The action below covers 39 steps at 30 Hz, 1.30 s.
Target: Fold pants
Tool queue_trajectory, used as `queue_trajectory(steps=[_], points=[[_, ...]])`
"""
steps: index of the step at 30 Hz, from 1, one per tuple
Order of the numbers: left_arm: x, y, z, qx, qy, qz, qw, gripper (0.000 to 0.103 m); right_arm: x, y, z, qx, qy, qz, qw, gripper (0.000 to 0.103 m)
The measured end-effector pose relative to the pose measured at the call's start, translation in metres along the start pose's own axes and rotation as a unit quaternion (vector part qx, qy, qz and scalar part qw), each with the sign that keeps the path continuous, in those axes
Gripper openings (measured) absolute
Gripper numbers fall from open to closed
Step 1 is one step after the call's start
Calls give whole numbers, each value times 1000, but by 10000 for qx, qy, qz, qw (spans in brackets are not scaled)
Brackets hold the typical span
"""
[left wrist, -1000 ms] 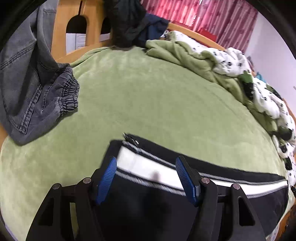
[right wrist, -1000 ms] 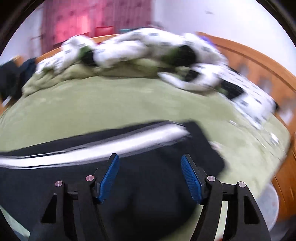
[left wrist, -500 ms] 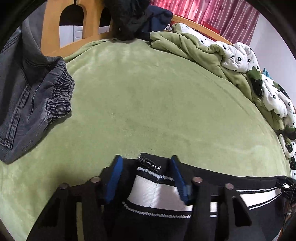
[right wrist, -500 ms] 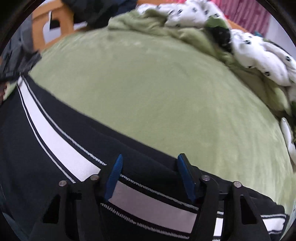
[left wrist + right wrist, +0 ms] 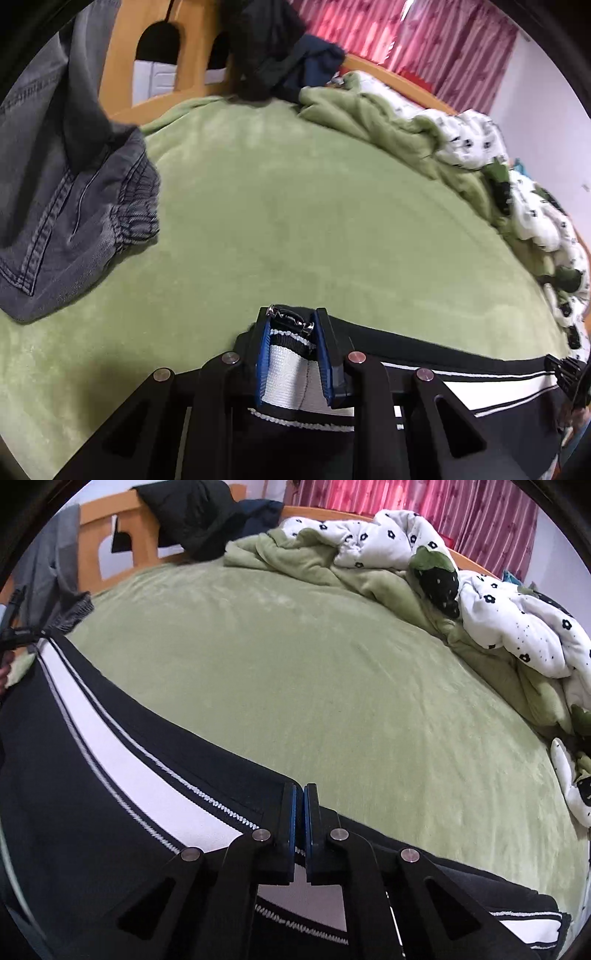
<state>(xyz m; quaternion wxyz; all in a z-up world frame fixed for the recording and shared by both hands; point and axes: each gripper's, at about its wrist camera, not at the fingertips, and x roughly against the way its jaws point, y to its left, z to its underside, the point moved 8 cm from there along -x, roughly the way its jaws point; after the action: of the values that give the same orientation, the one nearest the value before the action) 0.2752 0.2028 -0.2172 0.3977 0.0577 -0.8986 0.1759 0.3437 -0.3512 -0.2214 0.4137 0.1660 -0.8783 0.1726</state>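
Observation:
Black pants with a white side stripe (image 5: 461, 384) lie along the near edge of a green bed (image 5: 295, 221). My left gripper (image 5: 291, 332) is shut on the bunched hem end of the pants, with the white stripe and a metal zipper pinched between its blue pads. In the right wrist view the pants (image 5: 110, 775) stretch off to the left. My right gripper (image 5: 300, 794) is shut on the pants' far edge by the stripe, its pads nearly touching.
Grey jeans (image 5: 74, 206) lie at the bed's left. A rumpled green and white flowered blanket (image 5: 406, 565) lines the far and right side. Dark clothes (image 5: 277, 55) hang on the wooden bed frame (image 5: 122, 66). Pink curtains (image 5: 406, 40) hang behind.
Both grippers have gone from open to shut on the pants' edge. The left one has bunched the hem between its pads. The right wrist view has swung left and steadied.

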Motion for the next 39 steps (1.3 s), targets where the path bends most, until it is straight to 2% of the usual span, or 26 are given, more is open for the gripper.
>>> queue_trajectory(steps=[3, 4, 6, 7, 8, 9, 11, 13, 15, 17, 20, 22, 25, 27, 29, 30, 31, 32, 35, 37, 39], points=[[-16, 5, 9, 74, 216, -125, 9997, 22, -27, 2, 6, -93, 110, 64, 9999, 4], [-18, 4, 9, 54, 200, -176, 9996, 25, -33, 3, 11, -171, 168, 84, 9997, 5], [-16, 2, 9, -59, 187, -280, 9994, 27, -37, 3, 14, -343, 42, 199, 9992, 9], [-14, 1, 9, -100, 216, -376, 9990, 38, -34, 1, 14, -456, -2, 282, 9986, 11], [-10, 3, 9, -108, 226, -536, 9982, 53, -30, -1, 15, -587, 26, 296, 9978, 19], [-6, 5, 10, -100, 224, -636, 9977, 58, -26, -4, 14, -702, 55, 319, 9970, 26], [9, 6, 14, -72, 142, -550, 9984, 58, -7, -17, 14, -989, -104, 407, 9942, 32], [21, 6, 20, -7, 123, -380, 9992, 58, 23, -38, 20, -1293, -468, 628, 9885, 41], [30, 6, 26, 131, 93, -246, 9996, 59, 37, -61, 35, -1675, -530, 850, 9808, 43], [35, 2, 33, 216, 106, -90, 9997, 59, 35, -81, 53, -2040, -373, 845, 9746, 43], [39, -4, 42, 200, 188, -24, 9996, 59, -2, -100, 78, -2384, 401, 957, 9656, 38], [46, -3, 47, 144, 239, -92, 9996, 59, -11, -101, 73, -2223, 253, 1143, 9679, 38], [68, 4, 57, 226, 190, -8, 9996, 59, -12, -102, 65, -2291, 418, 1301, 9638, 38], [81, 8, 68, 306, 244, 67, 9992, 59, -2, -98, 62, -2511, 378, 1270, 9588, 37], [97, 13, 85, 309, 309, 124, 9990, 59, 10, -87, 54, -2799, 266, 826, 9561, 37], [105, 18, 95, 305, 318, 74, 9990, 59, 20, -75, 50, -3101, 161, 335, 9500, 38], [109, 22, 101, 291, 320, 59, 9990, 59, 26, -67, 45, -3264, 67, 60, 9452, 38], [115, 29, 112, 312, 345, 4, 9989, 59, 33, -61, 41, -3337, -5, -66, 9427, 38], [123, 45, 132, 528, 366, 73, 9979, 59, 55, -33, 32, -3081, -46, 220, 9511, 38], [124, 50, 144, 754, 408, 417, 9954, 57, 65, -18, 30, -2888, -6, 381, 9566, 39], [122, 51, 148, 895, 384, 604, 9934, 56, 76, -1, 28, -2815, 49, 409, 9587, 39]])
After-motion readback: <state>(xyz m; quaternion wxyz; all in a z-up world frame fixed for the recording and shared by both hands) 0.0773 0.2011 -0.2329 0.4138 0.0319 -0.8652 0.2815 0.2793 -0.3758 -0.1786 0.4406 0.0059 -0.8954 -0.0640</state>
